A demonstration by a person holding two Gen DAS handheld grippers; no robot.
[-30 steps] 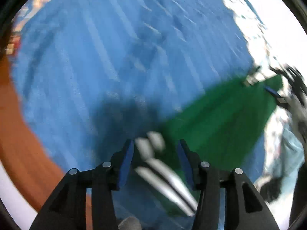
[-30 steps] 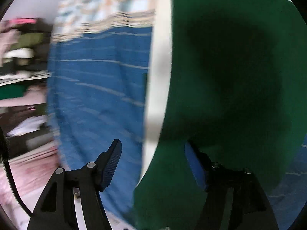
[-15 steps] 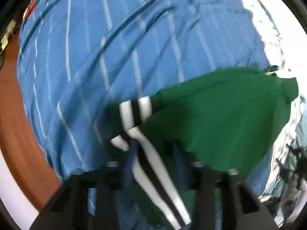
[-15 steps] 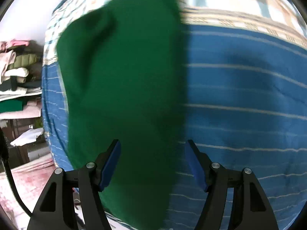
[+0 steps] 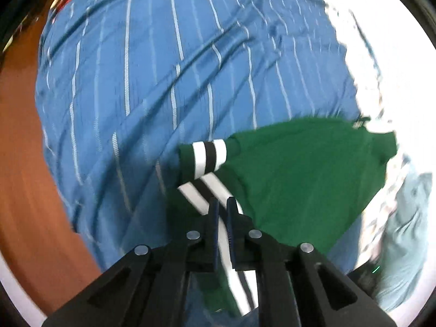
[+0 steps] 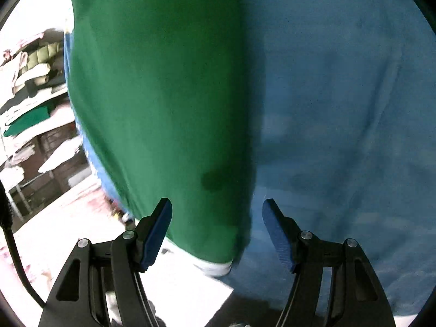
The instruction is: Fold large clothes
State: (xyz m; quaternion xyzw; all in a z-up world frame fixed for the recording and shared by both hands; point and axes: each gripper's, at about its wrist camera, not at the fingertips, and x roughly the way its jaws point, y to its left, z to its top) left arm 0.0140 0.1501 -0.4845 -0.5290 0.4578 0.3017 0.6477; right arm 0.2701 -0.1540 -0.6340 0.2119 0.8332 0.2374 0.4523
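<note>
- Pinching w/ my left gripper (image 5: 221, 204) right now: blue pads drawn nearly together on the striped band of the green garment (image 5: 299, 174), white-and-black trim running up between them.
- Left claw points forward and a bit down over the bed; its black frame fills the bottom of the left view.
- Green garment lies spread on the blue striped bedsheet (image 5: 163, 68), reaching off to the right from my grip. A cuff (image 5: 208, 158) w/ white-black-white bands sits just ahead of the pads, bent over toward the left.
- Sheet under it is creased, thin pale lines fanning outward. Orange-brown floor (image 5: 24, 150) curves round the left edge.
- Pale blue cloth (image 5: 408, 231) bunched at far right, past the garment's corner. Blurry, can't say what it is.
- Right gripper (image 6: 217, 208): fingers wide apart, holding nothing.
- It hangs close above the green garment (image 6: 163, 81); the green edge runs down the gap between the pads, w/ the blue sheet (image 6: 340, 95) to its right.
- A white hem (image 6: 215, 267) shows at the garment's near end, just below the pad tips.
- Shelves w/ stacked clothes (image 6: 30, 95) at far left of the right view, overexposed.
</note>
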